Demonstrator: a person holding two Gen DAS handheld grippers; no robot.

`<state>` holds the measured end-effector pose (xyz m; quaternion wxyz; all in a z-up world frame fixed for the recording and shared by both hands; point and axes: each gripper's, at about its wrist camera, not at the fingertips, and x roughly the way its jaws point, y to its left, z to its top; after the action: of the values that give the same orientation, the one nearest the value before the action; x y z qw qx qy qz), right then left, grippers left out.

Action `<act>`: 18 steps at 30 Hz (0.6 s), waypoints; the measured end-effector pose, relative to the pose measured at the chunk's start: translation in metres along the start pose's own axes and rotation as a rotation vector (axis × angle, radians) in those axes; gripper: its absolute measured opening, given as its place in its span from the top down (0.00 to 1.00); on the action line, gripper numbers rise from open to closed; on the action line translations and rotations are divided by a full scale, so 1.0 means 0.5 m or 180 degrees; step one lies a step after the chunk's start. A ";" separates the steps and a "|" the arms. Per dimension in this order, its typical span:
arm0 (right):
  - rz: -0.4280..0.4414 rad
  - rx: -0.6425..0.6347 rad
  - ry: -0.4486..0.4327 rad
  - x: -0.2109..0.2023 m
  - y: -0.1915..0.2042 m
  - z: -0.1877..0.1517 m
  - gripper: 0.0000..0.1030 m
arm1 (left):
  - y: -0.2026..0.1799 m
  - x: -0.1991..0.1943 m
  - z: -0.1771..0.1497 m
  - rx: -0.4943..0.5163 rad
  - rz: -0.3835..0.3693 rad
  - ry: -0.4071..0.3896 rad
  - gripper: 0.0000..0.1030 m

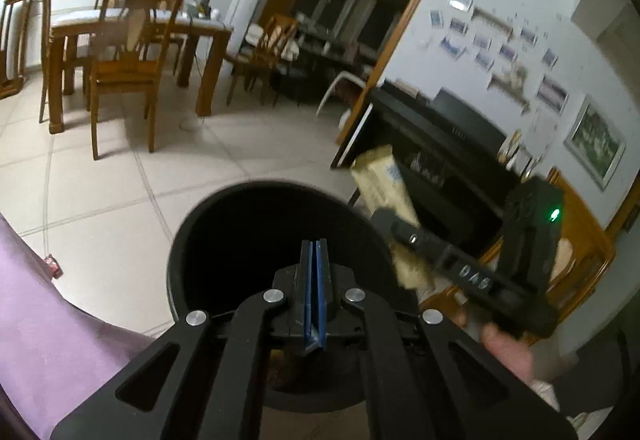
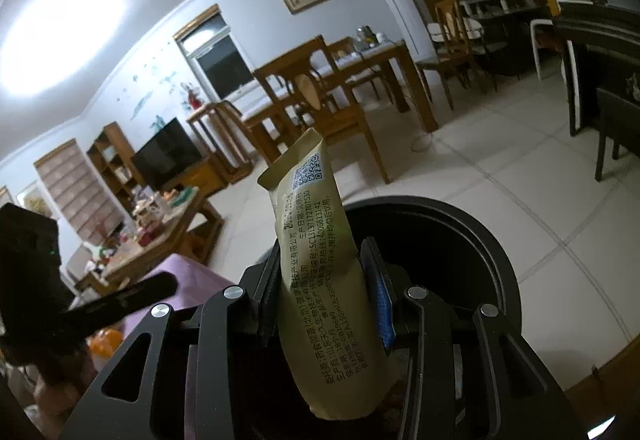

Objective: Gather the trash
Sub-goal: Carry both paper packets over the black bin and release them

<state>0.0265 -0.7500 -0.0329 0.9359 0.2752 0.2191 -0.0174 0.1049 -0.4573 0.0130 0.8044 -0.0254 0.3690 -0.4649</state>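
A round black trash bin (image 1: 208, 236) stands on the tiled floor below both grippers; it also shows in the right wrist view (image 2: 472, 240). My left gripper (image 1: 315, 252) is shut and empty, its blue pads pressed together above the bin's opening. My right gripper (image 2: 320, 280) is shut on a beige printed sachet (image 2: 316, 240), held upright over the bin. In the left wrist view the right gripper (image 1: 404, 236) holds the sachet (image 1: 380, 176) at the bin's right rim.
A purple cloth (image 1: 48, 320) lies at the left. A wooden dining table (image 1: 160, 28) with chairs stands behind on the tiles. A black piano (image 1: 452, 148) is at the right. A cluttered low table (image 2: 160, 228) and a TV (image 2: 168, 152) are at the left.
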 end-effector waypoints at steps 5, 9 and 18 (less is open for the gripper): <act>-0.0008 -0.0022 0.0095 0.046 -0.009 0.001 0.53 | -0.005 0.028 -0.013 0.0240 0.0328 0.0189 0.93; 0.0063 -0.0047 0.0051 0.061 0.016 0.000 0.05 | -0.022 0.032 -0.021 0.0459 0.0569 0.0272 0.05; 0.0039 -0.0111 0.0059 0.049 0.070 -0.018 0.05 | -0.032 -0.056 -0.054 0.0710 0.0784 0.0020 0.05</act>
<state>0.0504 -0.7133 -0.0323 0.9386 0.2604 0.2263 -0.0054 0.0683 -0.4367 0.0154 0.8520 0.1109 0.3180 -0.4010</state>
